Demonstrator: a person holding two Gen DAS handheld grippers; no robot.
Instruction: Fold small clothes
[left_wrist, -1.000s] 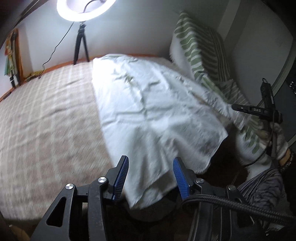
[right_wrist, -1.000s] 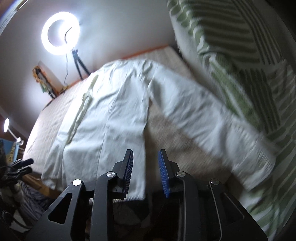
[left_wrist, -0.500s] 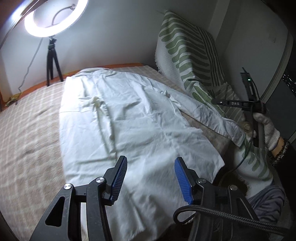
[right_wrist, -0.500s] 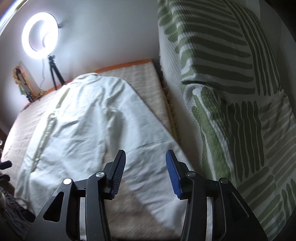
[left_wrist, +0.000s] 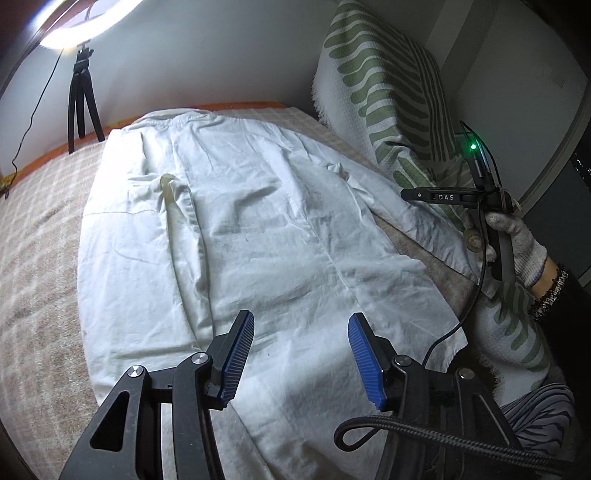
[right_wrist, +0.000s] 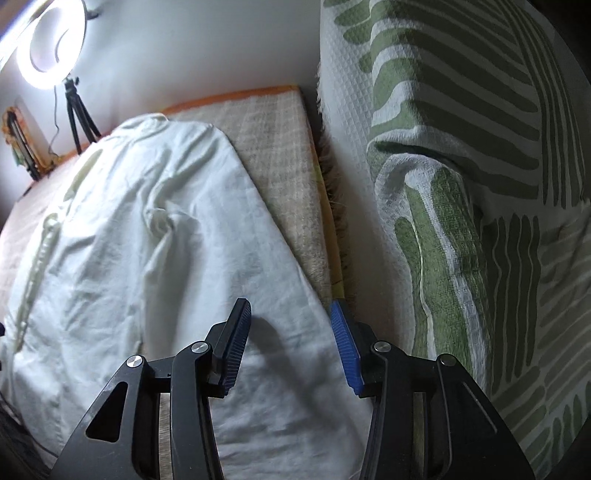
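A white long-sleeved shirt (left_wrist: 266, 236) lies spread flat on a beige checked bed cover (left_wrist: 40, 236), collar at the far end, one sleeve stretched out to the right. My left gripper (left_wrist: 301, 354) is open and empty, hovering over the shirt's near hem. My right gripper (right_wrist: 291, 347) is open and empty, low over the end of the right sleeve (right_wrist: 229, 258). The right gripper also shows in the left wrist view (left_wrist: 480, 206), held in a gloved hand by the sleeve end.
A white and green patterned blanket (right_wrist: 461, 184) is piled along the bed's right side. A ring light on a tripod (left_wrist: 83, 74) stands at the far left by the wall. A dark cupboard (left_wrist: 576, 184) is at the right.
Both grippers have moved closer over the shirt. The right gripper has opened wider and swung from the shirt's body over to the right sleeve. The left gripper stays open.
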